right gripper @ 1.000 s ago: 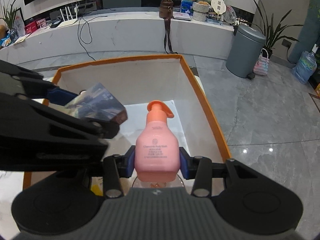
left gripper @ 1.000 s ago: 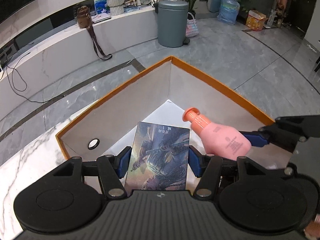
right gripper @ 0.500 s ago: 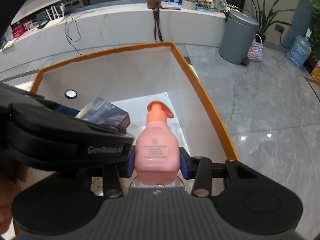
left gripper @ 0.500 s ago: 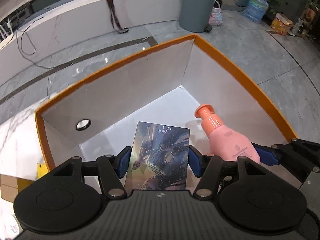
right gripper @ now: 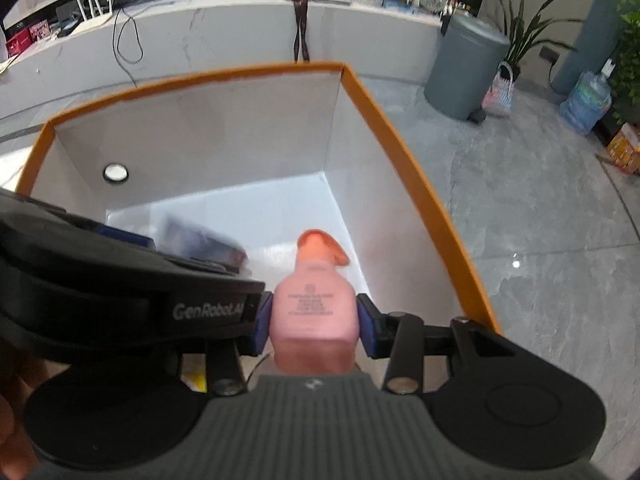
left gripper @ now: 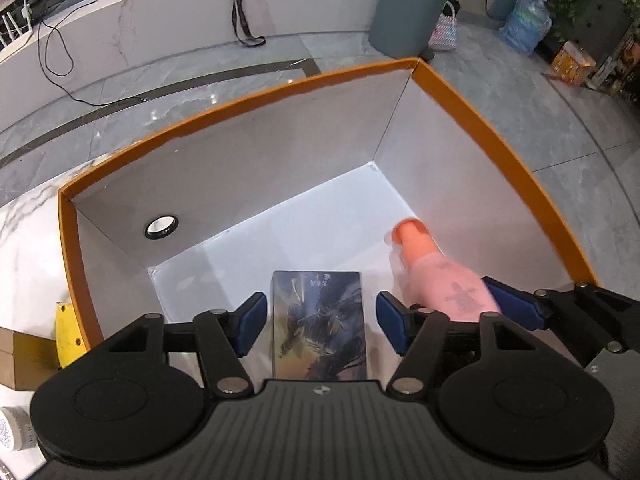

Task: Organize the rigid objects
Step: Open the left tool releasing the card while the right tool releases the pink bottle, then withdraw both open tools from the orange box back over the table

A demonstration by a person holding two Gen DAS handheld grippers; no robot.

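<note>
A big white box with an orange rim (left gripper: 256, 98) fills both views. My left gripper (left gripper: 322, 324) reaches down into it. Its jaws are opening, and the dark illustrated card box (left gripper: 318, 320) stands between the blue pads (left gripper: 250, 324) with a gap on each side. My right gripper (right gripper: 314, 324) is shut on a pink pump bottle (right gripper: 312, 304), held nozzle-forward over the right part of the box floor. In the left wrist view that pink bottle (left gripper: 444, 284) lies just right of the card box. The card box (right gripper: 200, 242) is blurred in the right wrist view.
A round black-ringed hole (left gripper: 161, 227) sits in the box's left wall. Outside the box on the left are a yellow item (left gripper: 66, 336) and a brown carton (left gripper: 24, 360) on the marble tabletop (left gripper: 28, 240). A grey bin (left gripper: 408, 8) stands on the floor beyond.
The left pads have spread away from the card box, which they gripped before. Both grippers have sunk lower into the orange-rimmed box, and the pink bottle has moved down with the right gripper.
</note>
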